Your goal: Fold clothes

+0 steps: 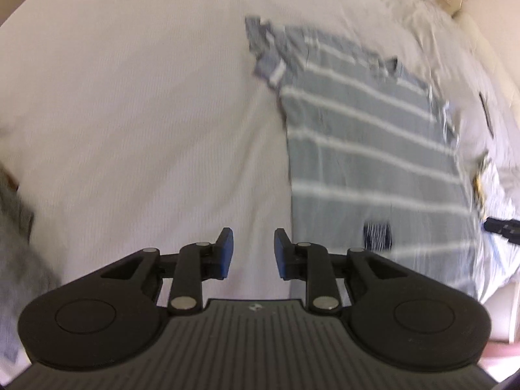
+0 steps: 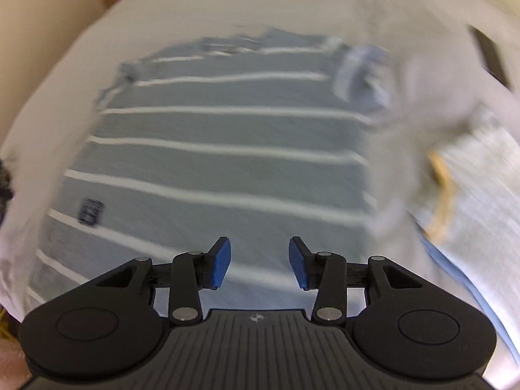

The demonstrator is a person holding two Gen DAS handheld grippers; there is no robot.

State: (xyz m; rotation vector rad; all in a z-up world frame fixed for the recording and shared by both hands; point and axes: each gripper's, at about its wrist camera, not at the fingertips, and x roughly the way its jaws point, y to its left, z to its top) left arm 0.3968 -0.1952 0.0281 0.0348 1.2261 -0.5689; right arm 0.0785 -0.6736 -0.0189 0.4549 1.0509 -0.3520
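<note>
Striped shirt [image 1: 373, 149], grey-blue with thin white bands, is seen spread flat on a white bedsheet [image 1: 146, 113]. In the left wrist view it lies ahead of and to the right of the fingers, its near edge just beyond the right fingertip. The left gripper [image 1: 253, 253] is held above bare sheet, tilted downward, with its blue pads [image 1: 227, 253] spread apart and nothing between them. The right gripper [image 2: 259, 261] is held over the lower part of the shirt, directly ahead of which the stripes run crosswise; its pads [image 2: 222, 263] are likewise parted and empty.

A small dark label [image 2: 91, 212] is shown on the shirt, ahead and to the left of the right gripper's fingers; its print cannot be read. A short sleeve [image 1: 265, 55] is seen at the far end of the garment in the left wrist view, folded or creased, though blur leaves its exact lie uncertain. The collar region is smeared in both views.

Another garment [image 2: 471, 195], pale with a yellowish trim, is seen to the right of the right gripper's fingers, cut off by the frame edge and heavily blurred. A dark flat object [image 2: 490, 57] lies far ahead on the right; what it is cannot be told. At the right edge of the left wrist view a black piece [image 1: 502, 226] is partly visible. Grey fabric [image 1: 16, 243] is cut off at the left edge.
</note>
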